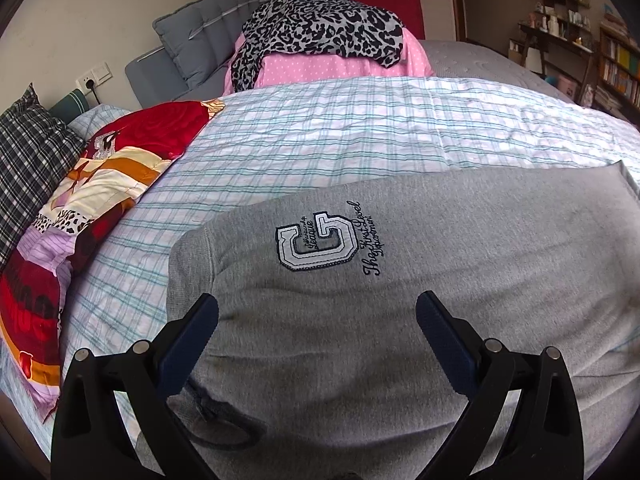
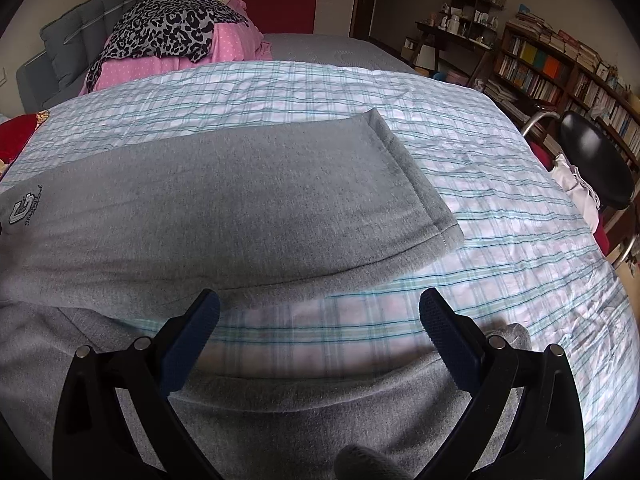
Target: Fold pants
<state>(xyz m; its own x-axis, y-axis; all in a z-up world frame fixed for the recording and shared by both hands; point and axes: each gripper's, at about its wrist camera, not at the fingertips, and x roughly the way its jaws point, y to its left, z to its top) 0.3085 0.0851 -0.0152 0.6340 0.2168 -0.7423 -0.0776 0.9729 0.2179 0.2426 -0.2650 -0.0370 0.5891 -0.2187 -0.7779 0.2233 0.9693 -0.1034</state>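
Note:
Grey sweatpants lie flat on the plaid bedsheet. An embroidered letter patch shows near the waistband, and a dark drawstring lies at the near left. My left gripper is open and empty just above the waist part. In the right wrist view one pant leg stretches to its hem, and the other leg lies nearer, with sheet between them. My right gripper is open and empty above that gap.
A red patterned quilt and a plaid pillow lie at the left. A leopard-print cloth on pink bedding sits at the far end. A black stool and bookshelves stand right of the bed.

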